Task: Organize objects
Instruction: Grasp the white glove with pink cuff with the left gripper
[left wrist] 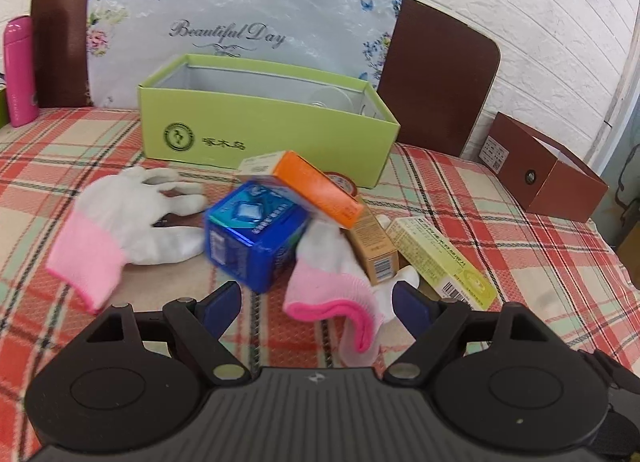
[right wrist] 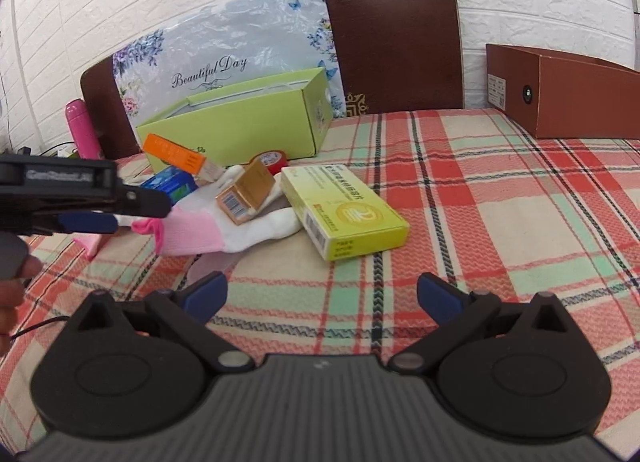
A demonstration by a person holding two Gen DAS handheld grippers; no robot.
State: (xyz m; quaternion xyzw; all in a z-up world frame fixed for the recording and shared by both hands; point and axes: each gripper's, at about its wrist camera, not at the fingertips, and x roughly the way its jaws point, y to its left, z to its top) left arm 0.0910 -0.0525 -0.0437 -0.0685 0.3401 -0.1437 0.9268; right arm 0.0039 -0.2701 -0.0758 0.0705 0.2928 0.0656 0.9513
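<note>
Basically two open grippers facing an unsorted pile.

Left wrist view: left gripper (left wrist: pixel 316 296) has its fingers spread wide, holding nothing. The pink cuff of the near glove (left wrist: pixel 334 294) lies between the blue pads, not pinched as far as I can tell. Behind it, the blue box (left wrist: pixel 252 234) sits tilted with the orange box (left wrist: pixel 316 188) leaning across its top. The tan box (left wrist: pixel 374 248) rests on the glove, and the yellow-green box (left wrist: pixel 442 258) lies flat to the right. The second glove (left wrist: pixel 128 222) is spread out to the left, apart from the pile. The green open box (left wrist: pixel 264 130) stands behind everything, open side up; something clear and glassy shows inside, can't tell what. Likely the bin, hence the pile in front of it. Blue box looks blurred, so its pose is uncertain.

Right wrist view: right gripper (right wrist: pixel 322 296) is also wide apart and empty, over bare plaid cloth (right wrist: pixel 500 202), well short of the pile. Left gripper enters from the left, edge-on; its opening isn't readable here. Yellow-green box is nearest, lying flat, so an easy first pick for this side. A red tape roll (right wrist: pixel 272 160) peeks out behind it. A brown box (right wrist: pixel 568 98) sits far right, a pink bottle (right wrist: pixel 82 128) far left.

My read: sorting is hardly begun; the glove cuff is the left's target.
</note>
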